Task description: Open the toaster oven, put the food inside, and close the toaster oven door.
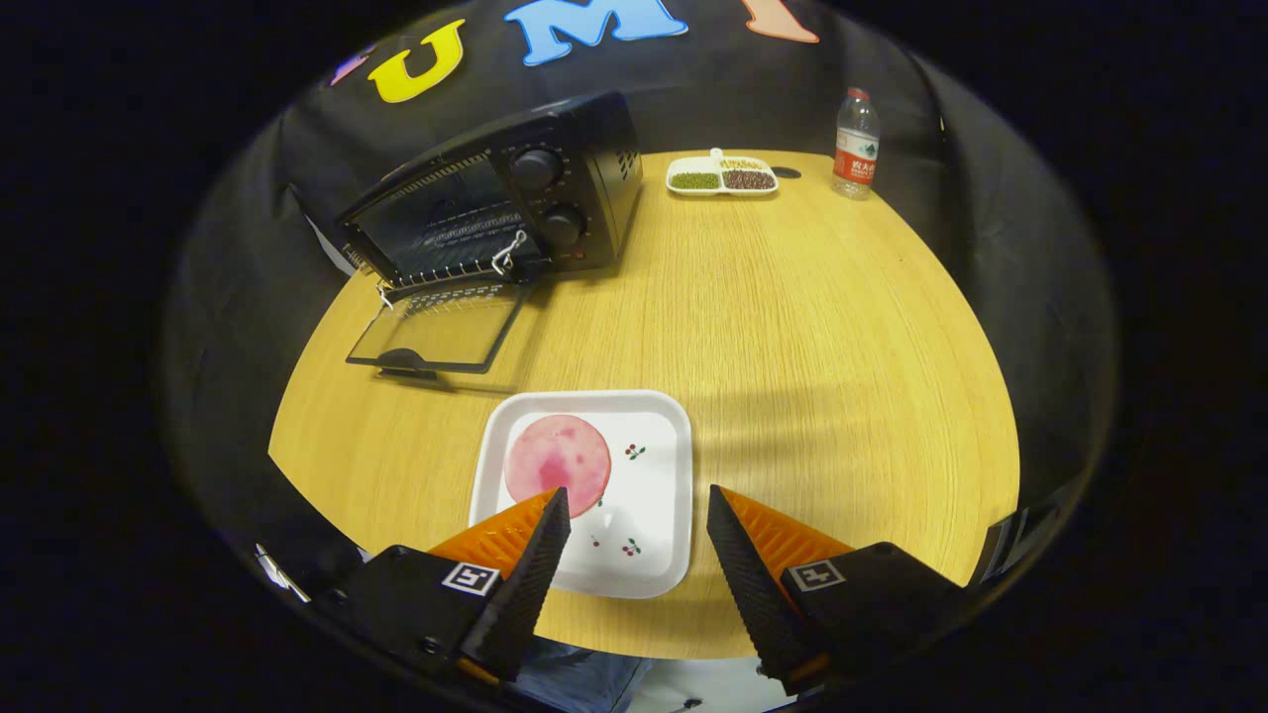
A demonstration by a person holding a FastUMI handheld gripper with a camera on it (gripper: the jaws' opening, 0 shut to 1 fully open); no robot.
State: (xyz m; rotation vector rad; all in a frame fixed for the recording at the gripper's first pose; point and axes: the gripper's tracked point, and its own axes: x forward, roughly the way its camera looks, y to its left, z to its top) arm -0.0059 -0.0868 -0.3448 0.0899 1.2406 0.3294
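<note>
Toaster oven (495, 198): stands at the far left of the worktop (792, 327), turned at an angle so that its mouth faces toward the near left. Its long axis runs from near left to far right, with the two control knobs at the right-hand end. The glass door (436, 332) is dropped fully down, lying roughly flat just over the worktop in front of the cavity, its handle at the near edge. The wire rack inside is visible and appears bare. Judgement: the opening step is complete.

Plate (654, 515): white, square with rounded corners, just ahead of the claw and nearer than the door. On its left half lies the food (558, 458), a flat round pink slice. Being a disc, it has no long axis and no evident facing.

Claw (634, 505): released, fingers spread wide and holding nothing. The left fingertip overlaps the near edge of the slice in this view; whether it touches cannot be determined.

Step in hand: picking up the food. The next move calls for bringing the fingers over the thin slice, which offers little edge to grip, then carrying it up and left into the cavity.

Beyond, far right: a divided dish of grains (722, 177) and a water bottle (855, 145), well clear of the work.
</note>
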